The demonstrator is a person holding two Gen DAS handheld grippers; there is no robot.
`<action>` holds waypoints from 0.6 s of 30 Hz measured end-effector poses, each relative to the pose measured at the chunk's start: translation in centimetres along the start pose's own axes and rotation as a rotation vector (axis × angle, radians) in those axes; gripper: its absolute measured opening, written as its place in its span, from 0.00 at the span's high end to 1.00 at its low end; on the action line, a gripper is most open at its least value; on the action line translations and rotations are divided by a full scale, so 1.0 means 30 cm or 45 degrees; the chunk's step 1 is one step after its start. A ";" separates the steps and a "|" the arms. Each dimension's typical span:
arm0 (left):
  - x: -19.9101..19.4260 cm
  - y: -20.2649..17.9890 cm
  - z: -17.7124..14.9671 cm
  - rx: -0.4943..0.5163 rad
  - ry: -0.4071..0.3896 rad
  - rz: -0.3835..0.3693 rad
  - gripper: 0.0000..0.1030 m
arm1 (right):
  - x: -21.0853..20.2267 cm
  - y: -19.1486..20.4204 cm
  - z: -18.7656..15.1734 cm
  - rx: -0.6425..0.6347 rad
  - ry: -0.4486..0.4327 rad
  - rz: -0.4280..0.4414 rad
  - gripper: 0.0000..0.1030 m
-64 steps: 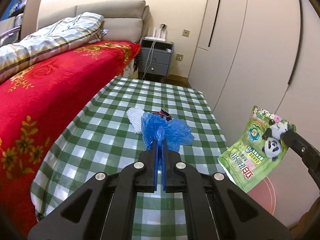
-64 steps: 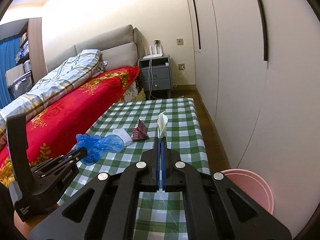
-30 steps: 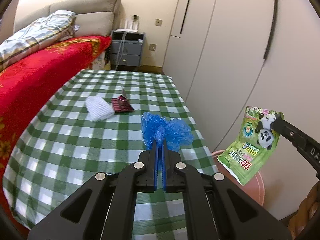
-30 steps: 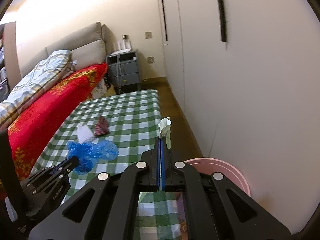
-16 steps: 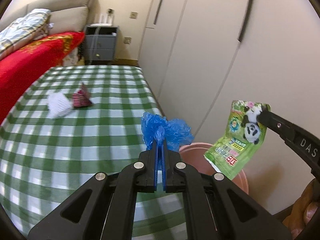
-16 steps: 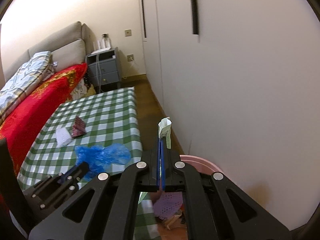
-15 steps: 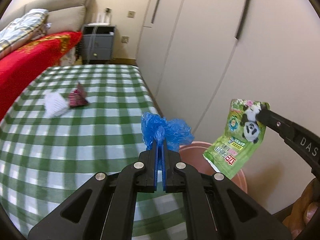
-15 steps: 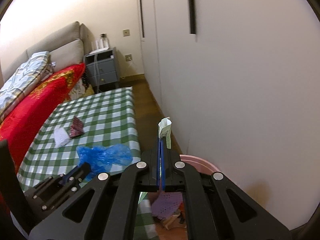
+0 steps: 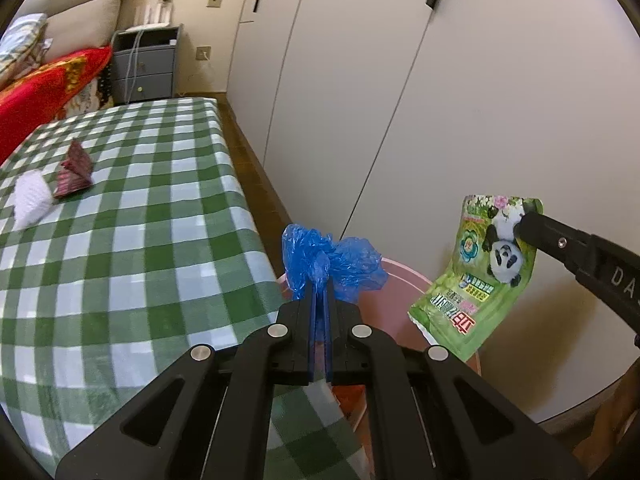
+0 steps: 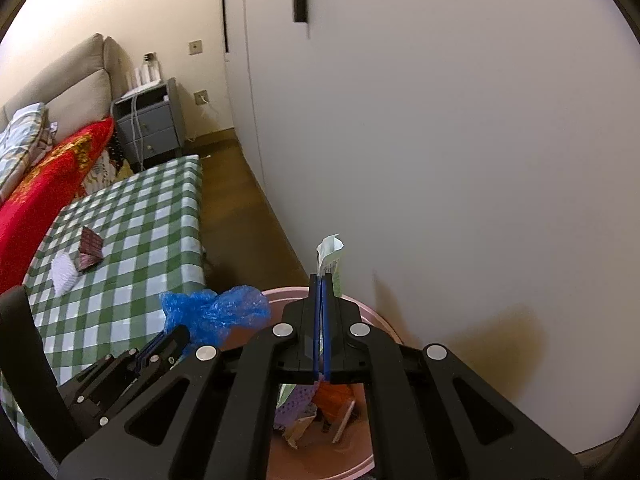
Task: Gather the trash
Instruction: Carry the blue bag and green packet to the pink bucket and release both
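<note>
**Bin beside the table, wardrobe behind**

The bin (image 10: pixel 372 320) sat at lower centre, right of the table (image 10: pixel 132 240). A wrapper (image 10: pixel 90 254) and tissue (image 10: pixel 64 276) lay at left on the table. The nightstand (image 10: pixel 150 124) stood upper left, the wardrobe (image 10: pixel 440 140) right.

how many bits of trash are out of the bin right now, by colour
blue plastic bag, held over the pink bin: 1
green panda packet, held: 1
dark red wrapper on the checked table: 1
white wad on the table: 1
total: 4

White letters "DA" stand on the right hand-held gripper (image 9: pixel 520 227); the green pouch's (image 9: pixel 476 276) print is unreadable.
</note>
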State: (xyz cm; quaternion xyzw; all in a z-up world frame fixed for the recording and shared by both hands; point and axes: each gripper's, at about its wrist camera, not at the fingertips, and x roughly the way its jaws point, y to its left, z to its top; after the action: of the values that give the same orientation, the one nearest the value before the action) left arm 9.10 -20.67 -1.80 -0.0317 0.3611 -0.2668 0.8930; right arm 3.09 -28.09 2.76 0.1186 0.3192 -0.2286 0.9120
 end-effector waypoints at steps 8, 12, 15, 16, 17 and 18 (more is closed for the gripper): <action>0.072 -0.032 0.006 0.005 0.039 -0.059 0.97 | 0.048 -0.050 -0.011 0.077 0.051 0.051 0.99; 0.080 -0.037 0.005 0.007 0.057 -0.085 0.96 | 0.052 -0.007 -0.010 -0.001 0.049 0.014 0.99; 0.081 -0.013 0.003 -0.022 0.069 -0.073 0.85 | 0.074 -0.021 -0.021 0.025 0.094 -0.019 0.95; 0.074 -0.003 0.002 -0.037 0.066 -0.072 0.85 | 0.074 -0.030 -0.024 0.045 0.096 -0.012 0.94; 0.068 0.008 0.003 -0.053 0.065 -0.072 0.85 | 0.071 -0.035 -0.025 0.057 0.100 -0.006 0.92; 0.060 0.018 0.006 -0.064 0.060 -0.072 0.85 | 0.071 -0.036 -0.025 0.059 0.100 -0.008 0.88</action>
State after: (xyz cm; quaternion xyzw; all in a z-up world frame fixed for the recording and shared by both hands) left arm 10.53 -21.14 -2.92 -0.0579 0.3874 -0.2834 0.8754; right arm 3.63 -29.49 0.76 0.1477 0.3496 -0.2342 0.8951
